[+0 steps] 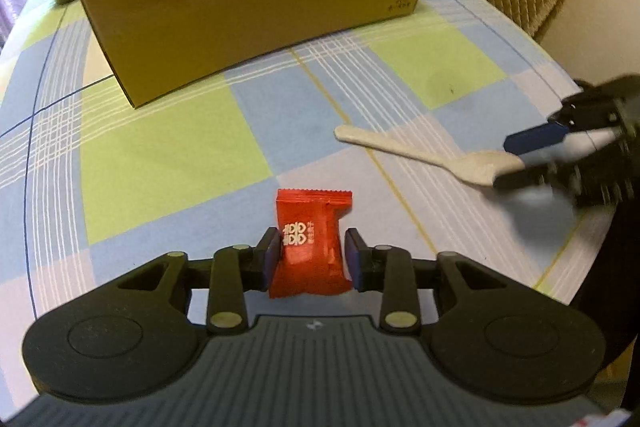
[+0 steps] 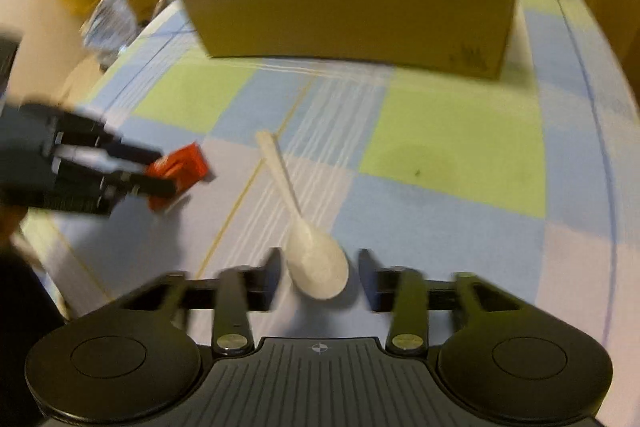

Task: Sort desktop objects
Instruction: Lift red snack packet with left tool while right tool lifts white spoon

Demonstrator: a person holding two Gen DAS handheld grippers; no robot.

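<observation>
- Progress: the sort is at an early stage, by judgement. The cardboard box (image 1: 256,7) stands at 12 o'clock on the checked tabletop (image 1: 160,155); a white item shows over its rim, too cut off to identify. Two things remain outside it.
- Left gripper (image 1: 312,259): the jaws stand on either side of a red candy packet (image 1: 310,243), which lies flat on the tabletop. The left pad looks to touch the wrapper; a narrow gap shows at the right pad. Released, not yet clenched.
- Red candy packet: long axis runs 12 to 6 o'clock in the left wrist view, crimped end at 12, toward the box.
- Right gripper (image 2: 320,275): the jaws are parted around the bowl of a white plastic spoon (image 2: 316,263), with space on both sides. Released. The view is motion-blurred.
- White plastic spoon: it lies on the tabletop, the bowl nearest the right gripper, the handle pointing to about 11 o'clock, toward the box.
- Outstanding, by judgement: close on both items, lift them and put them in the box.
</observation>
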